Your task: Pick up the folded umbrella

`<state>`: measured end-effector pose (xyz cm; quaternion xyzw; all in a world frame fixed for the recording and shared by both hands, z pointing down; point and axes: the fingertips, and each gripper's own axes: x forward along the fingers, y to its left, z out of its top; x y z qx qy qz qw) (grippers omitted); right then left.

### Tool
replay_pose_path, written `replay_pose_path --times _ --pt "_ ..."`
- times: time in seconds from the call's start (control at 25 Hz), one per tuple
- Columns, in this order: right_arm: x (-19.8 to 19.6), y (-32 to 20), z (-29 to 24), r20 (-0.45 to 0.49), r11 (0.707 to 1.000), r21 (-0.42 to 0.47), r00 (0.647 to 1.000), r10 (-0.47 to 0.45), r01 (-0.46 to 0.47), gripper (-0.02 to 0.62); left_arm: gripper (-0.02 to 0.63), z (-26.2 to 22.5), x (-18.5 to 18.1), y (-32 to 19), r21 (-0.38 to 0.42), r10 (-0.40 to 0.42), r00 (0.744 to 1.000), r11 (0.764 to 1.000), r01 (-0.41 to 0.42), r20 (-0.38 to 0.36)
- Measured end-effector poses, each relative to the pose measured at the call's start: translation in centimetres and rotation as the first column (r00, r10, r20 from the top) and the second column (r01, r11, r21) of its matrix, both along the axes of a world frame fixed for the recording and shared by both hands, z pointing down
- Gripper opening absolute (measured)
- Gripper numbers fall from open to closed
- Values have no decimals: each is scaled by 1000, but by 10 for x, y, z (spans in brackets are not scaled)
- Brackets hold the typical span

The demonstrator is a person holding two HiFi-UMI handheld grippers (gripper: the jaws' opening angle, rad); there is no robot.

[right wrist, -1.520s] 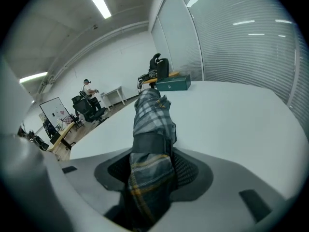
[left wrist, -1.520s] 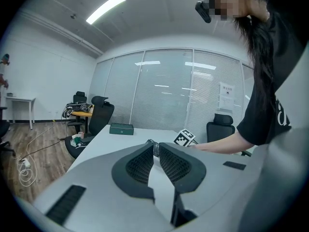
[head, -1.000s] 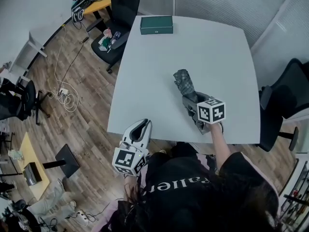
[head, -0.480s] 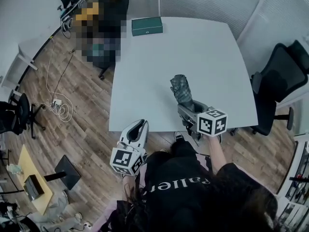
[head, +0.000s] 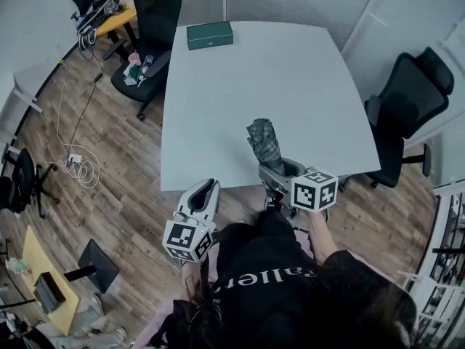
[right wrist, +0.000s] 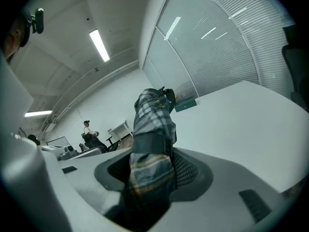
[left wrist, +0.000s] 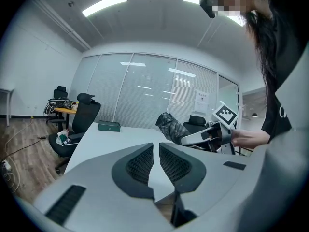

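Note:
The folded umbrella (head: 264, 142), in grey plaid cloth, sticks out from my right gripper (head: 275, 167), which is shut on its lower part just over the white table's (head: 218, 107) near edge. In the right gripper view the umbrella (right wrist: 153, 120) rises up and away between the two pads of that gripper (right wrist: 152, 159), strap wrapped round it. My left gripper (head: 205, 190) hangs off the table's near edge over the floor, shut and holding nothing. From the left gripper view, that gripper (left wrist: 156, 145) points across the table, with the umbrella (left wrist: 171, 125) and the right gripper (left wrist: 207, 135) ahead at the right.
A dark green box (head: 210, 35) lies at the table's far edge. Black office chairs stand at the right (head: 403, 111) and the far left (head: 149, 20), the latter with small items on its seat. Cables lie on the wooden floor (head: 76, 158). A person (right wrist: 87, 129) stands far off.
My right gripper has drawn back with the umbrella from over the table toward its near edge. The table now sits farther away in the head view. The left gripper stays shut.

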<state>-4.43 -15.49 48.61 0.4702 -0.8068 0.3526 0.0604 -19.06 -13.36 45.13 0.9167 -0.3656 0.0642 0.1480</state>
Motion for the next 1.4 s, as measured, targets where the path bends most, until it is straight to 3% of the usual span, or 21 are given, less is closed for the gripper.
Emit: replay_pose_path --times 0.6,1.4 --pt "3 24 3 18 999 -33 999 -37 37 219 54 -3 21 13 2 0 1000 1000 0 -4" --pt "92 130 6 67 995 -27 993 -94 96 219 55 -13 113 123 -3 -79 996 997 79 41"
